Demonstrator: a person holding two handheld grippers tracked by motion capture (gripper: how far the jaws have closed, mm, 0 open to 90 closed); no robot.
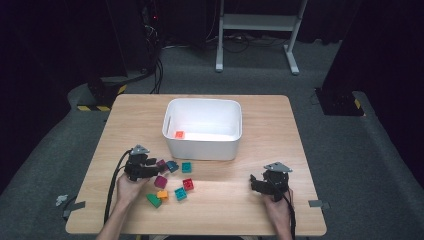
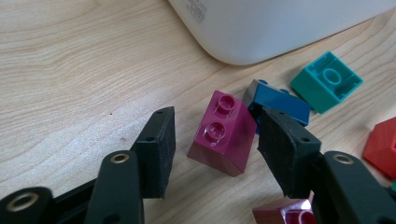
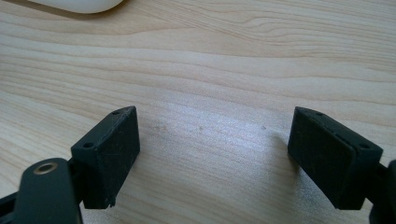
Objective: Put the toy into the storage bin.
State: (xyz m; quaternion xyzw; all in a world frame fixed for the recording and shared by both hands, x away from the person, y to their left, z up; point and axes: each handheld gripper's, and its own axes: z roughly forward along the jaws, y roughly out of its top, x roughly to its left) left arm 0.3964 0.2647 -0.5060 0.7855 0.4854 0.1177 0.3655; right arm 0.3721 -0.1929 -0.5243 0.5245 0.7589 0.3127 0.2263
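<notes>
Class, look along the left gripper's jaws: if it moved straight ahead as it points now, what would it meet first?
Most likely the magenta sloped brick, lying between the open jaws of the left gripper; the dark blue brick sits just behind it.

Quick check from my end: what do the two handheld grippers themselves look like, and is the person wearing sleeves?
Both are black. The left gripper and right gripper each carry a grey three-cornered plate on top and trail a black cable back along the forearm. In the gripper views, each jaw ends in a blocky black pad with a finely textured face and small screw holes, with brass-coloured rivets at the linkage. The forearms are bare, with no sleeves.
</notes>
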